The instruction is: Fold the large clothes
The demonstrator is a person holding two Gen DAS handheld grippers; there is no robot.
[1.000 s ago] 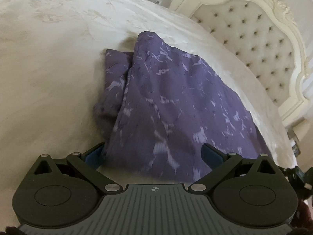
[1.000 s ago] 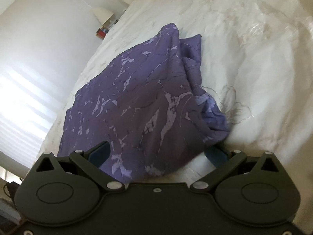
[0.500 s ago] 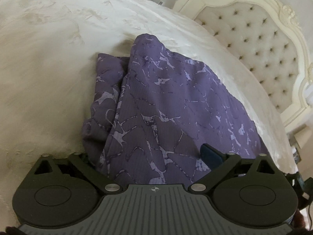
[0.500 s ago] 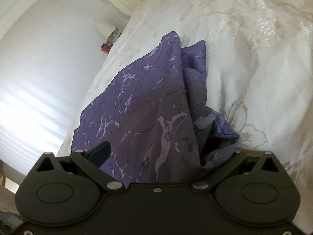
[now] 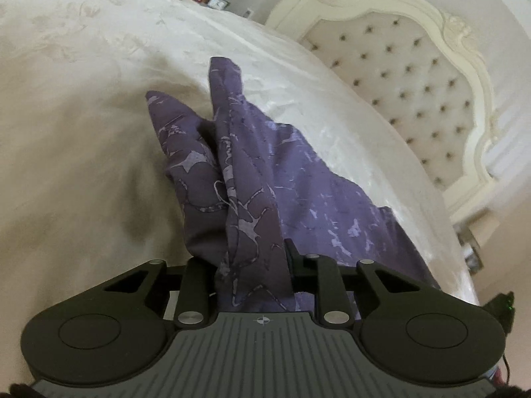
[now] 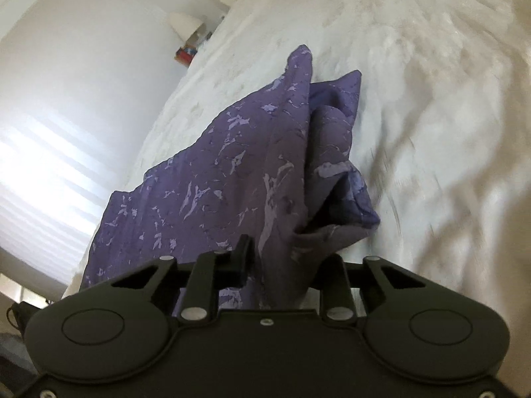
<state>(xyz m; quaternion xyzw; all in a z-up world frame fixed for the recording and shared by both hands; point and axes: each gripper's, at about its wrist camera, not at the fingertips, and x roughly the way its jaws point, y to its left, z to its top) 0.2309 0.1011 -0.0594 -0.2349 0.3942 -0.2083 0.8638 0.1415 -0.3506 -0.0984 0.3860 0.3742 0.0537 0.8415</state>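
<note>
A thin purple garment with a pale marbled print [image 5: 265,179] lay on the cream embroidered bedspread [image 5: 83,126], its far end tapering to a point toward the far side of the bed and its near edge gathered up off the cover. The left gripper [image 5: 254,265] had just been closing and now pinched a bunched fold of that near edge; the right gripper [image 6: 282,262] had likewise just been closing and pinched the garment's other near corner, where the cloth puckered into a pocket. The fabric looked light, soft and limp, draping in loose creases with a faint sheen, so it would probably sag between the two holds and might slip from a shallow pinch. Corners and hems seemed the best places to grip. To the right stood a cream tufted headboard with a carved frame [image 5: 415,76].
</note>
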